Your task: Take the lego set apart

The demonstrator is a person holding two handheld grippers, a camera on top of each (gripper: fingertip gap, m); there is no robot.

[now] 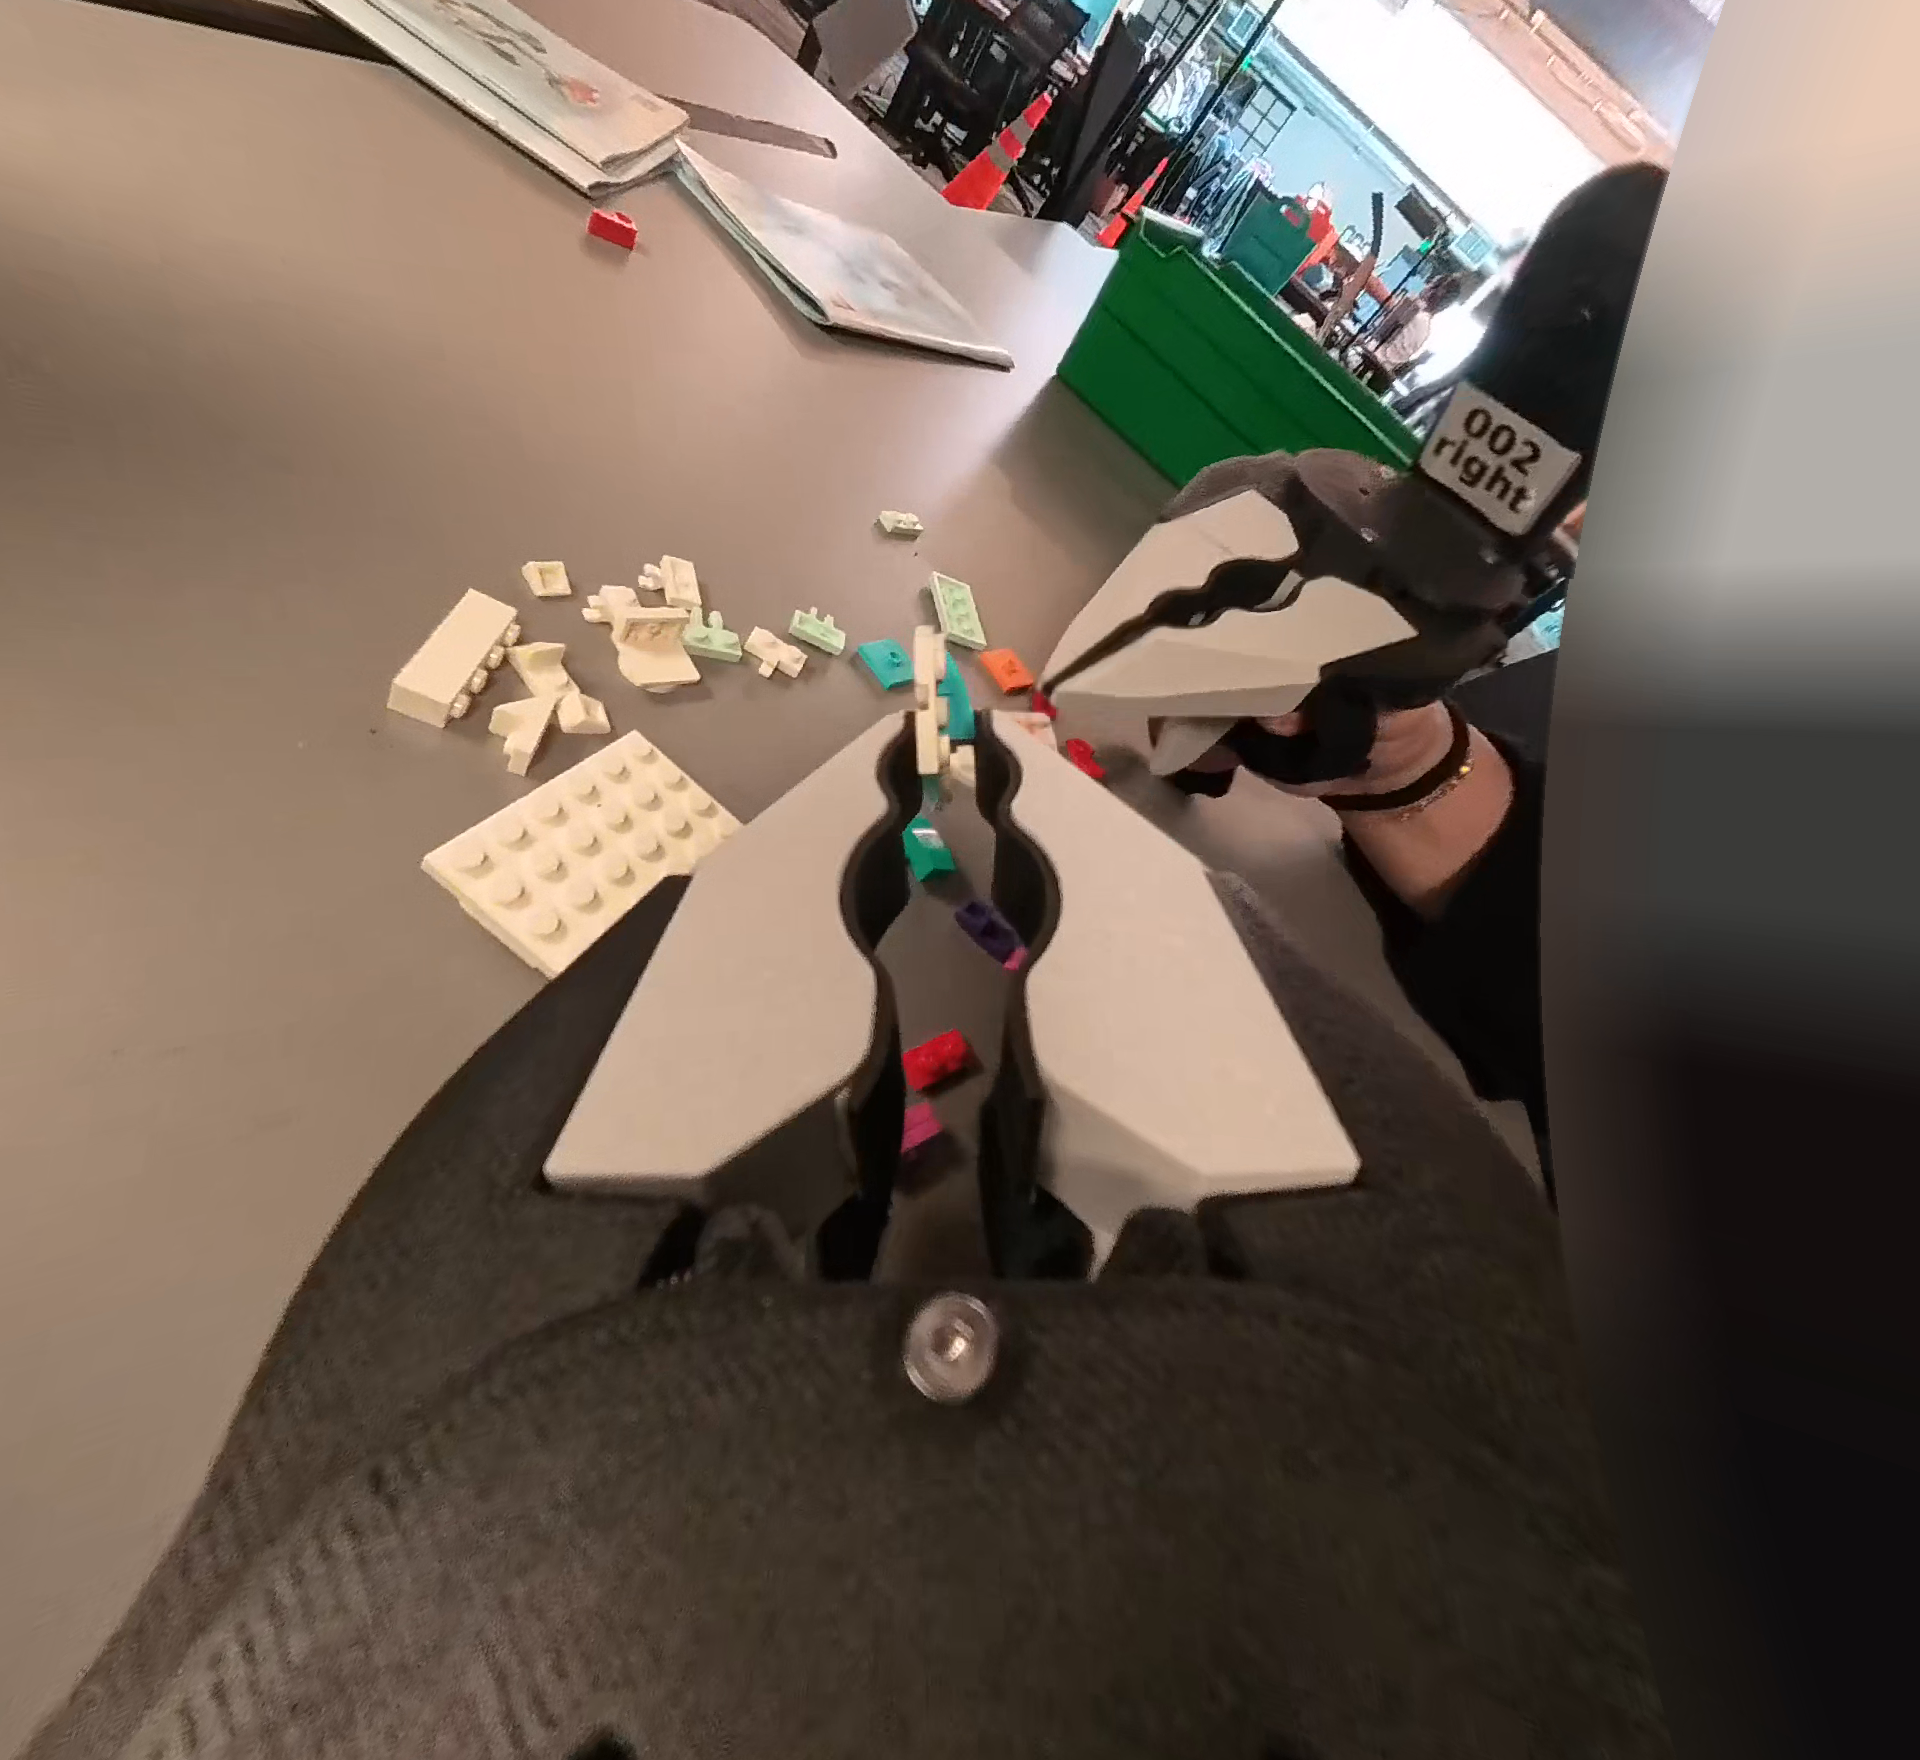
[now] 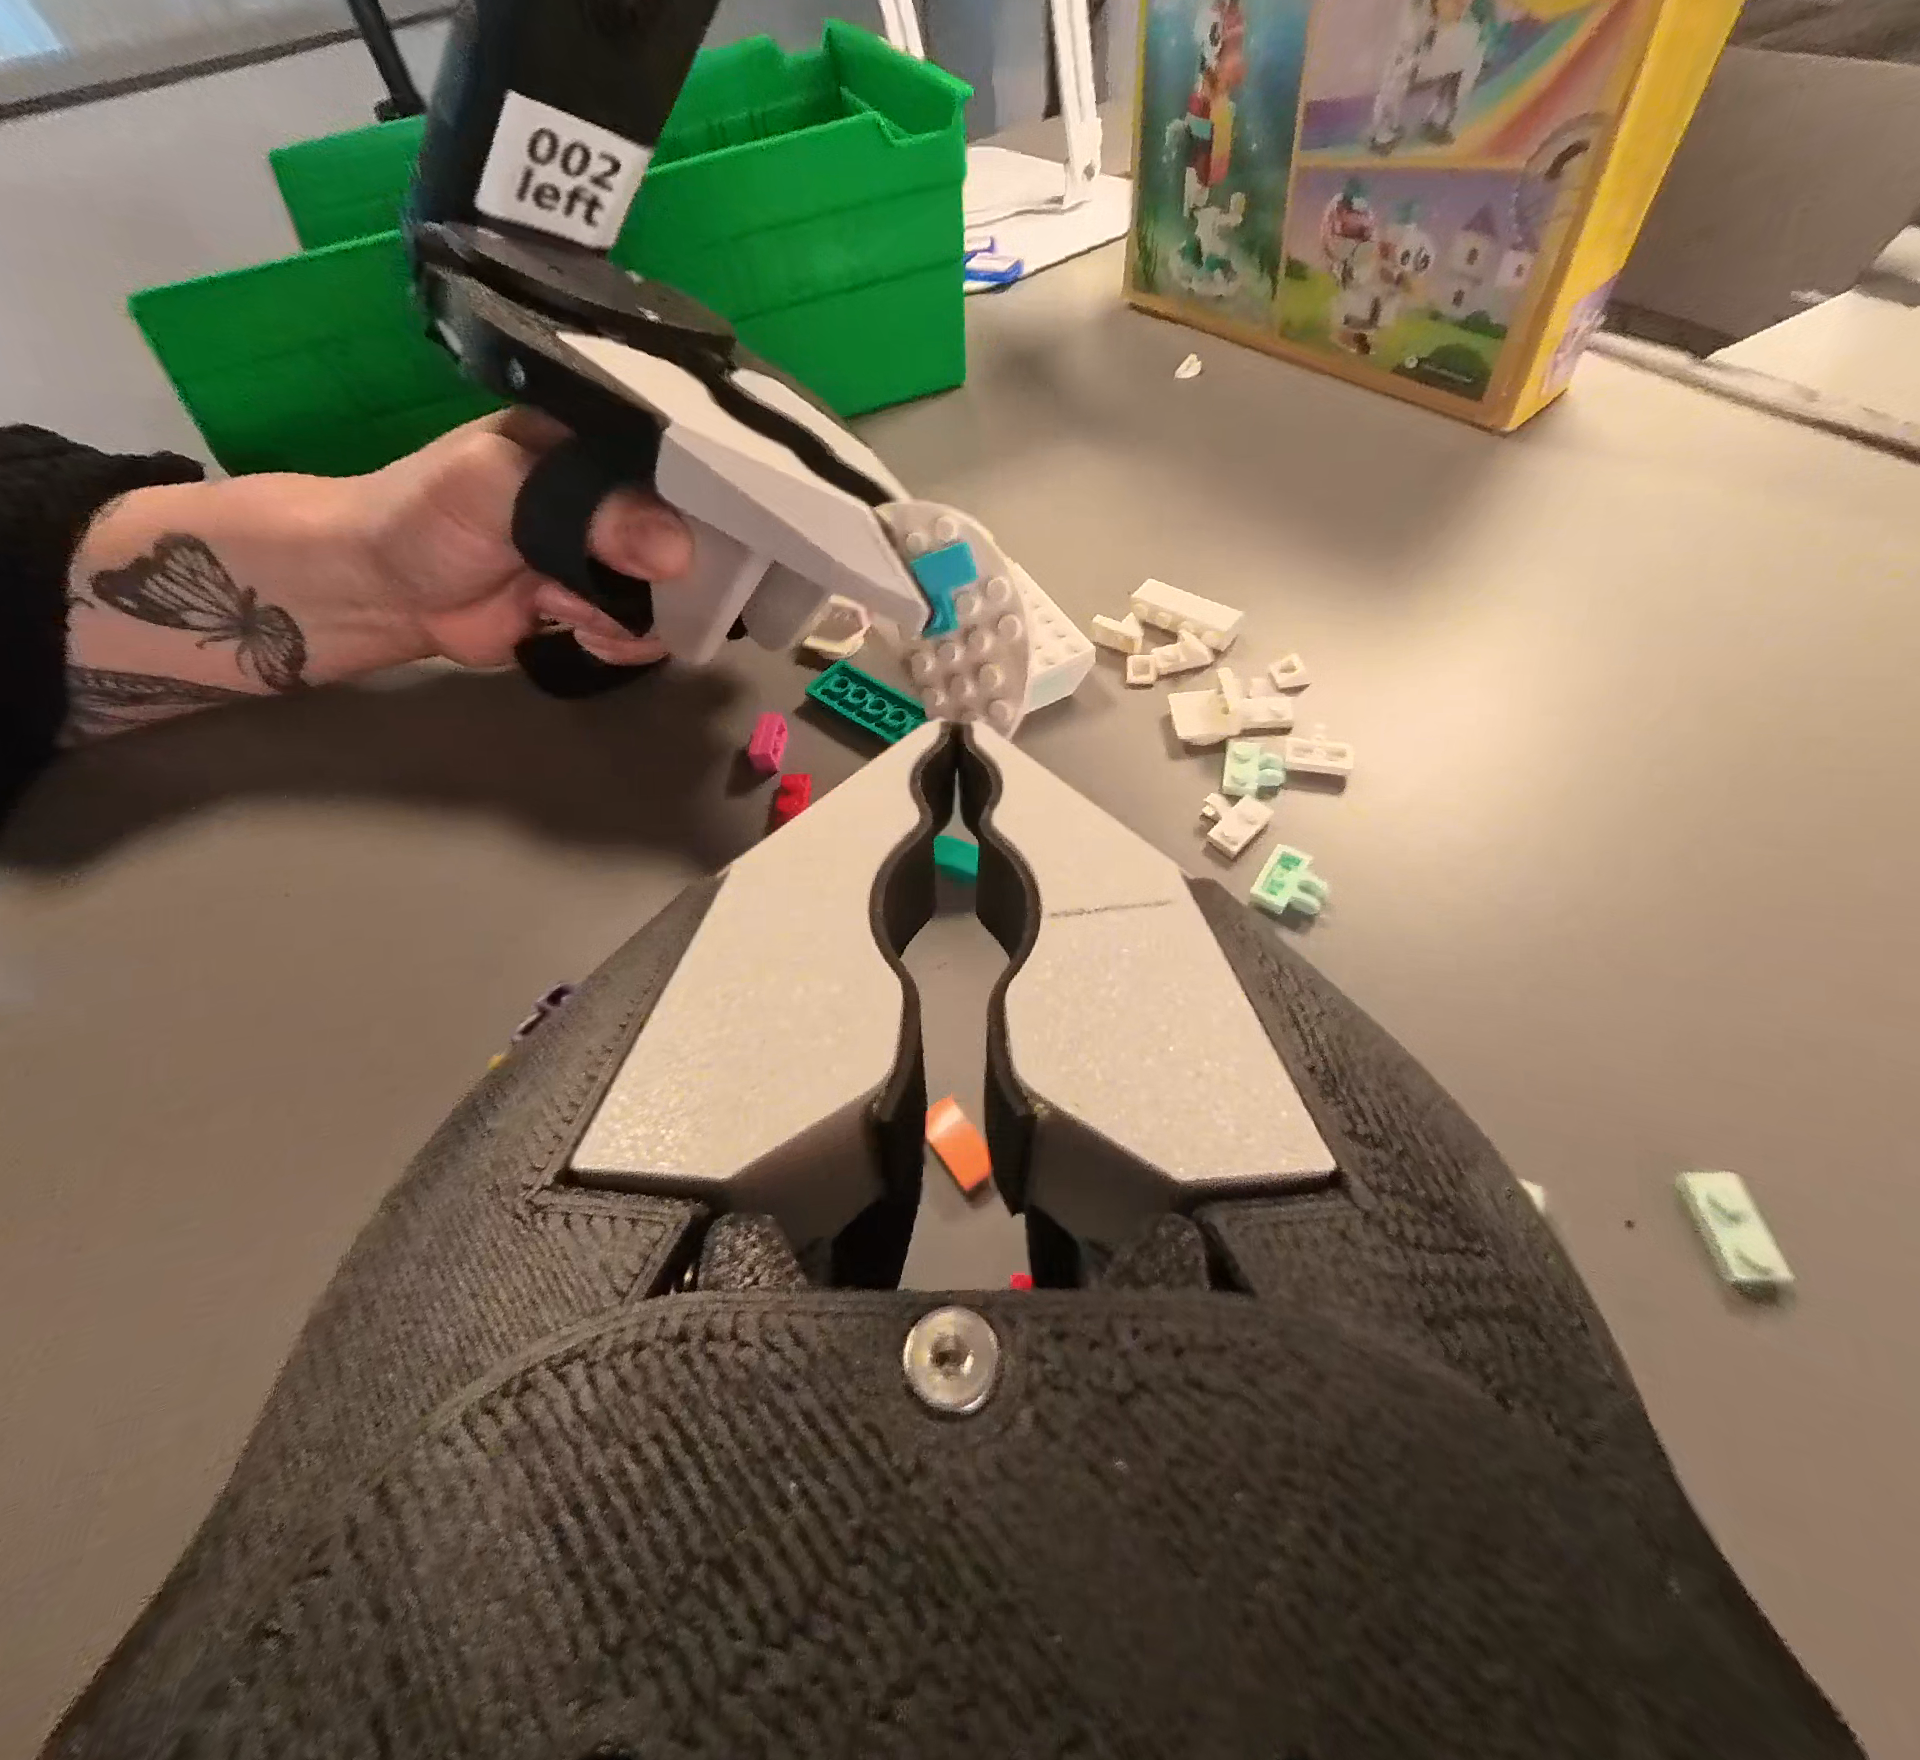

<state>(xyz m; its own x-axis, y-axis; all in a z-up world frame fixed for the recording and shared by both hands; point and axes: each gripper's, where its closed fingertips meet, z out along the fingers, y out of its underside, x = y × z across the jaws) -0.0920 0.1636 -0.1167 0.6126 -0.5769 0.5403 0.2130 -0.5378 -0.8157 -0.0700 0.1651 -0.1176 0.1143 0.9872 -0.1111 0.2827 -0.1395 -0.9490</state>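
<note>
Left claw (image 1: pixel 948 731) pinches a round white studded lego plate (image 2: pixel 966 614); right claw (image 2: pixel 954 742) pressed together, empty; loose white bricks (image 2: pixel 1184 635) and a green plastic bin (image 2: pixel 790 235) crowd the grey tabletop (image 2: pixel 1455 567).

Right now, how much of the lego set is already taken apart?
Most of it looks done: loose white and mint pieces lie scattered on the grey table, plus a big white studded plate. In hand: the left gripper pinches a round light-grey studded plate with a small teal piece still attached. The right gripper, fingers shut and empty, sits just below it. Left: pulling that teal piece off.

Left tool (image 2: pixel 920 614) grips rounded white plate (image 2: pixel 966 661).
</note>
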